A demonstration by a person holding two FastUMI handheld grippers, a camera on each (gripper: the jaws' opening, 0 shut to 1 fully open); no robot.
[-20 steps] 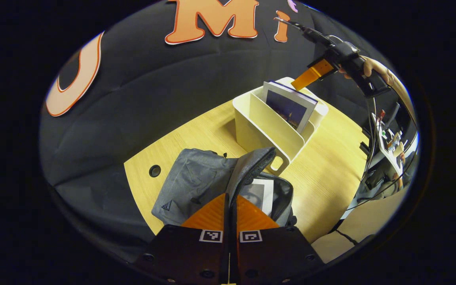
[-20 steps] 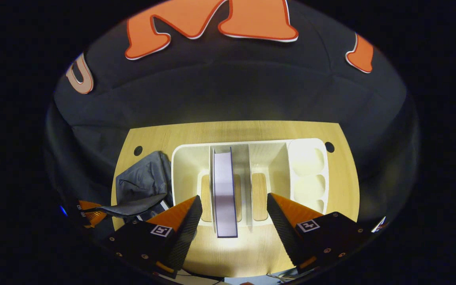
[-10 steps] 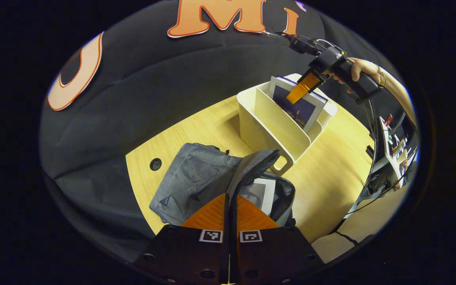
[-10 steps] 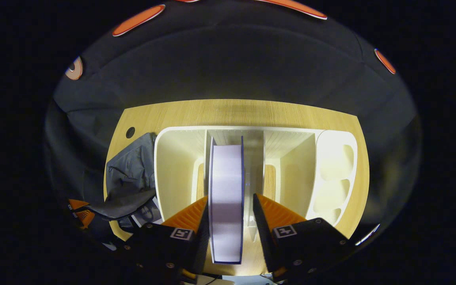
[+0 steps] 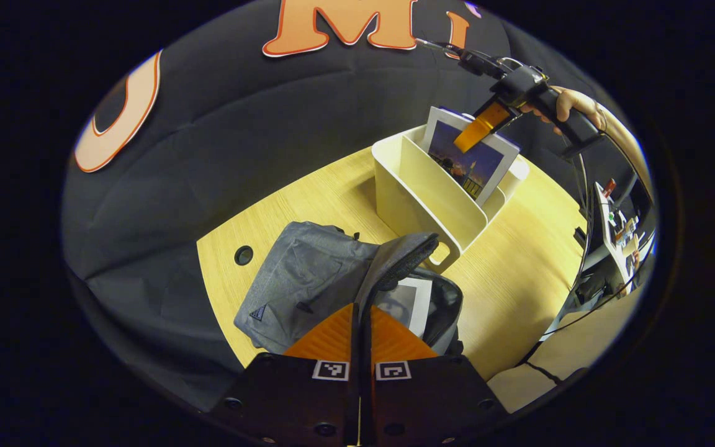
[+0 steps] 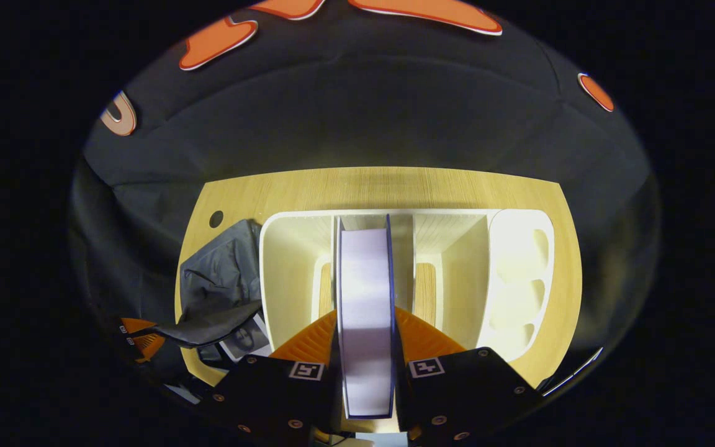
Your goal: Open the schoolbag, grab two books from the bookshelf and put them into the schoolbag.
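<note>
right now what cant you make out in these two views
- Bag inside: left gripper view, flap and left claw cover most of it; one book peeks out.
- Held book cover: right gripper view, edge-on.
- Shelf front: right gripper view, right claw hides it.

A light wooden table (image 5: 519,279) with a round cable hole (image 5: 243,254) stands before black cloth (image 5: 258,130), beside cluttered equipment (image 5: 615,226).
</note>
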